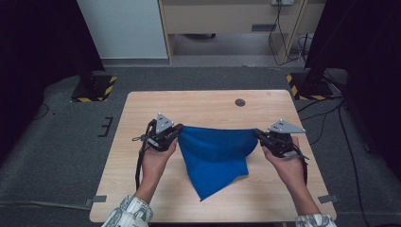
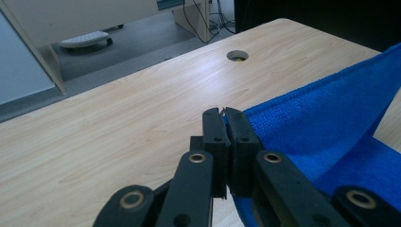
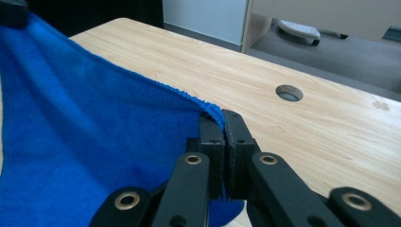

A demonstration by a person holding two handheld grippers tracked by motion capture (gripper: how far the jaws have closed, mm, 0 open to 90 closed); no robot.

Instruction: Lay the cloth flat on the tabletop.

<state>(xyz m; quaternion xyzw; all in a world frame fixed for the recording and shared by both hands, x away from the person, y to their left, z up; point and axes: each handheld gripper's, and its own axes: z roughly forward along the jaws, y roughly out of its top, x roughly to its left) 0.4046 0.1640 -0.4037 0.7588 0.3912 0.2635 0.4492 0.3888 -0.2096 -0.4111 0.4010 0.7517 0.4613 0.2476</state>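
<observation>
A blue cloth (image 1: 213,156) hangs stretched between my two grippers above the wooden table (image 1: 142,184), its lower part drooping to a point toward the near edge. My left gripper (image 1: 178,132) is shut on the cloth's left corner; in the left gripper view the black jaws (image 2: 226,113) pinch the blue edge (image 2: 312,123). My right gripper (image 1: 257,134) is shut on the right corner; in the right gripper view the cloth (image 3: 85,142) spreads to the left from the closed gripper (image 3: 223,116). A hand holds each gripper from below.
A round cable hole (image 1: 240,102) sits in the table's far right part, also seen as the hole (image 2: 237,55) and the hole (image 3: 289,92). Black stands with yellow-striped bases (image 1: 94,87) flank the table on the floor. Cables (image 1: 326,118) run along the right side.
</observation>
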